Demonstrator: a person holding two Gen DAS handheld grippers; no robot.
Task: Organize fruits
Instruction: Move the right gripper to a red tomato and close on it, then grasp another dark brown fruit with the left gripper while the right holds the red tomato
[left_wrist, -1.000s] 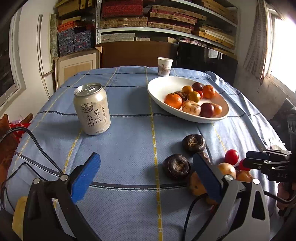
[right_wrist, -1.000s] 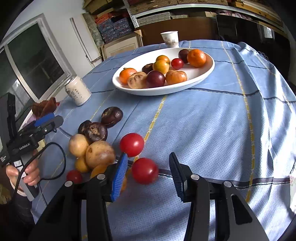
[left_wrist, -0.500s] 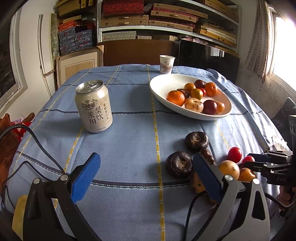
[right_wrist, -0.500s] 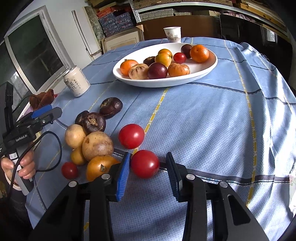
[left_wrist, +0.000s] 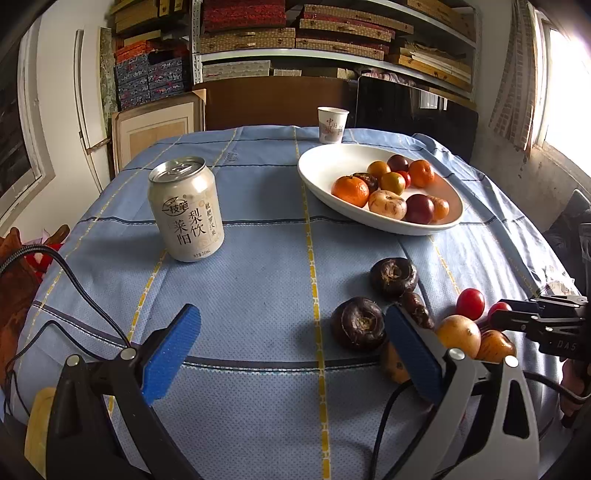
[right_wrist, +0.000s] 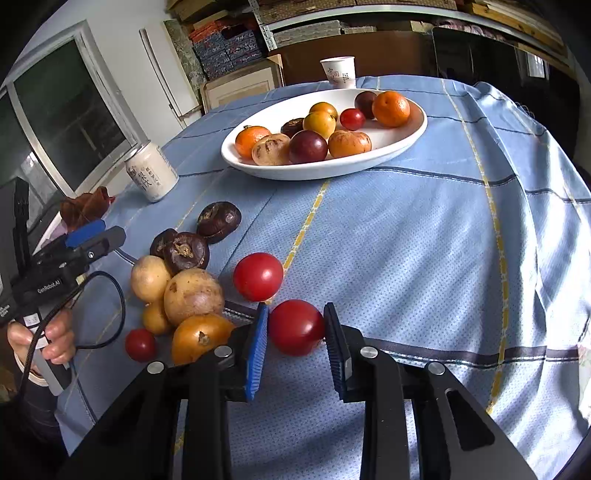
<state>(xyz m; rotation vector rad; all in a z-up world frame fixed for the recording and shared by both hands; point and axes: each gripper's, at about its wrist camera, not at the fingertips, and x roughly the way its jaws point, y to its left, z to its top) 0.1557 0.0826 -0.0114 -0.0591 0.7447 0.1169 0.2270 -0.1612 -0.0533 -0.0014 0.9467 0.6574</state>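
Two red tomatoes show from the left wrist view, small and close to the tabletop's (left_wrist: 258, 295) right edge, beside a cluster of yellow-brown fruits (left_wrist: 458, 334) and dark chestnut-like ones (left_wrist: 357, 323). The left gripper (left_wrist: 291, 345) hangs over bare cloth near the front edge, its jaws wide and nothing between them. The white plate (left_wrist: 325, 170), already carrying fruit, sits toward the far right corner; a drink can (left_wrist: 185, 214) stands toward the left edge.

From the right wrist view, the right gripper (right_wrist: 297, 332) has just been closing and now clamps the nearer tomato (right_wrist: 295, 326), a blue pad against each flank at about its widest girth. The second tomato (right_wrist: 258, 276) lies just beyond it, apart from the jaws. I judge the held fruit light, smooth-skinned and somewhat yielding: squeezed hard it could bruise or split, and gripped off-centre it could squirt out. Holding across the middle, as here, looks the sound choice, with gentle pressure. The plate's (right_wrist: 391, 147) near rim is low, so a modest lift should clear it.
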